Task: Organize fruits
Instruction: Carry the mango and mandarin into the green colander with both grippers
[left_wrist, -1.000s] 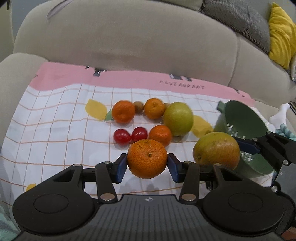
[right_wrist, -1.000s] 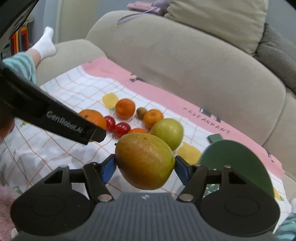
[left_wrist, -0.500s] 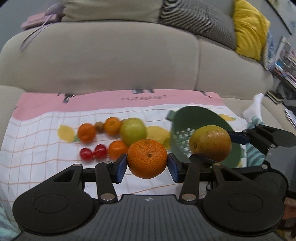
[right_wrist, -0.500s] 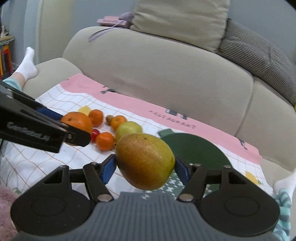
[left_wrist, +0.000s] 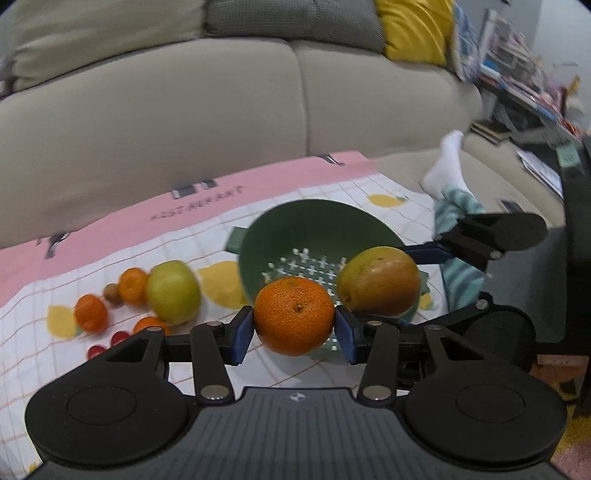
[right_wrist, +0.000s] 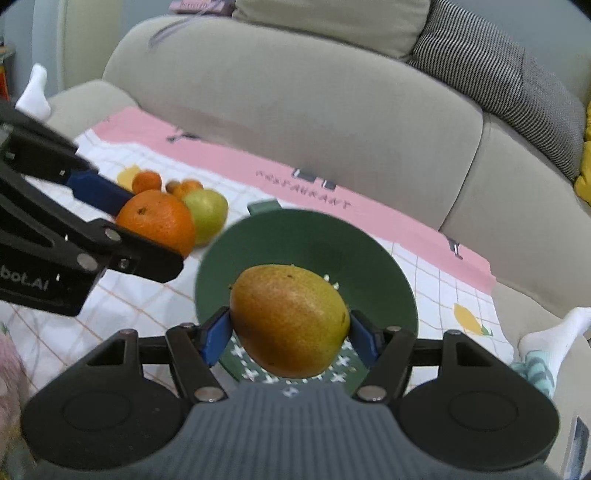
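Note:
My left gripper (left_wrist: 294, 328) is shut on a large orange (left_wrist: 294, 320), held in the air just left of the green colander (left_wrist: 317, 229). The right gripper (right_wrist: 290, 332) is shut on a yellow-red mango (right_wrist: 290, 319), which hangs over the colander (right_wrist: 306, 243). In the left wrist view the mango (left_wrist: 378, 281) shows above the colander's near rim. In the right wrist view the orange (right_wrist: 157, 221) sits left of the bowl. On the checked cloth (left_wrist: 122, 254) to the left lie a green apple (left_wrist: 173, 291), small oranges (left_wrist: 90, 317), a kiwi (left_wrist: 112, 293) and cherry tomatoes (left_wrist: 120, 338).
The cloth covers a beige sofa seat, with the backrest (left_wrist: 184, 110) behind it. A person's foot in a white sock (left_wrist: 445, 166) rests right of the colander; another sock (right_wrist: 35, 92) shows at the far left. A yellow cushion (left_wrist: 413, 29) and cluttered shelves (left_wrist: 524, 74) lie at the right.
Both grippers have carried their fruit to the right, from above the fruit pile to the colander. The mango now hangs over the bowl and the orange is at its left rim.

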